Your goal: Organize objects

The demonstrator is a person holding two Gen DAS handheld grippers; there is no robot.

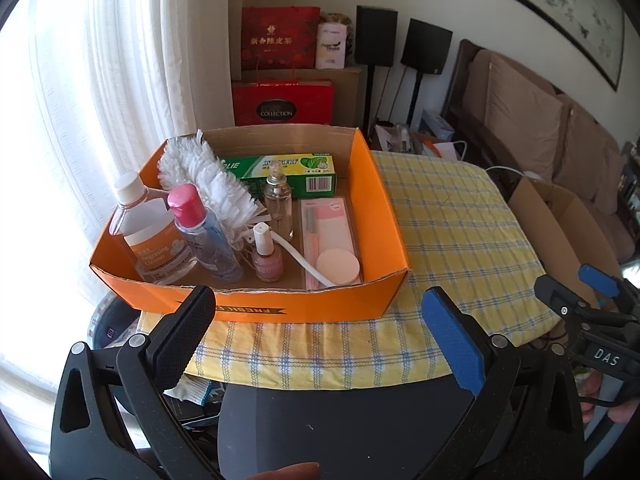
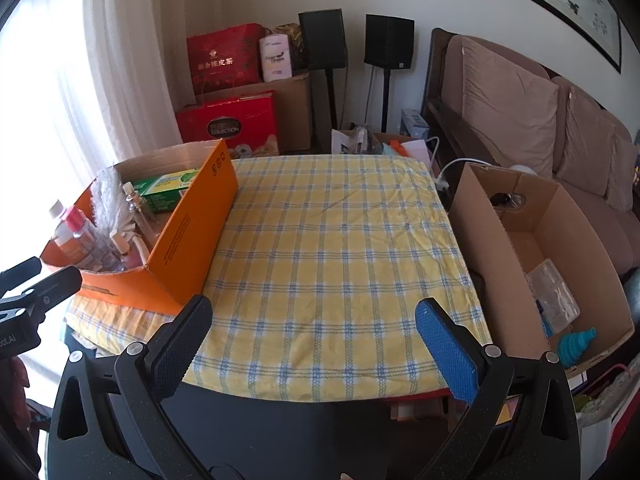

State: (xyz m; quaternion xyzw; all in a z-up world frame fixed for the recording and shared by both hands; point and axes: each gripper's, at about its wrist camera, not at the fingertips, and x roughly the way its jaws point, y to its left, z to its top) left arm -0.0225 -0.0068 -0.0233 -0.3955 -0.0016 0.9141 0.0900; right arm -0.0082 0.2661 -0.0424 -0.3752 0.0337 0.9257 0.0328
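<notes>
An orange cardboard box stands on the left of a yellow checked tablecloth. It holds a degreasing cleaner bottle, a pink-capped bottle, a white duster, a green carton, a glass spray bottle, a nail polish bottle and a pink puff pack. My left gripper is open and empty just in front of the box. My right gripper is open and empty over the cloth, right of the box.
A brown cardboard box stands off the table's right edge with a plastic case and a teal funnel inside. Red gift bags, two speakers and a sofa lie beyond.
</notes>
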